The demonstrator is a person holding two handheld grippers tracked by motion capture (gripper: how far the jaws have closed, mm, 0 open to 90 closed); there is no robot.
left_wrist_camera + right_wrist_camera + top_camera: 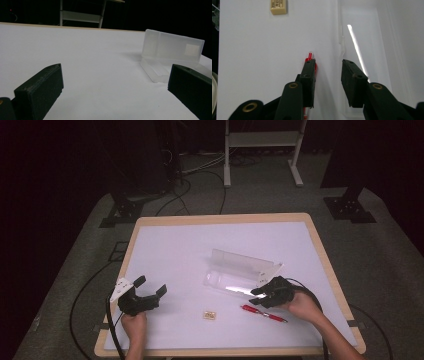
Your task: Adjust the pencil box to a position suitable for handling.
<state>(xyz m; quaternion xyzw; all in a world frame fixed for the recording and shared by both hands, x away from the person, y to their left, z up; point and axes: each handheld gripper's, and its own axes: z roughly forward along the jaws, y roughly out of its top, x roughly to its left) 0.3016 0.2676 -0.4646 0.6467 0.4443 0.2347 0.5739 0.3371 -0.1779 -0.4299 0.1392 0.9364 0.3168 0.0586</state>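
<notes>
A clear plastic case (240, 270) lies open at the middle right of the white table; in the left gripper view its lid (172, 47) stands upright. A red pen (263, 313) lies in front of the case, and a small beige eraser (209, 315) lies left of the pen. My right gripper (257, 296) hovers between the pen and the case's front edge. In the right gripper view it (329, 63) is open with bare table in the gap. The pen (310, 55) lies under one jaw, the case (364, 32) beside the other. My left gripper (150, 286) is open and empty, as its own view (115, 75) shows.
The table has a wooden rim (320, 255). Black cables trail from both grippers over the front edge. Behind the table, a white metal frame (262, 140) and black stands (350, 207) sit on the grey floor among loose cables.
</notes>
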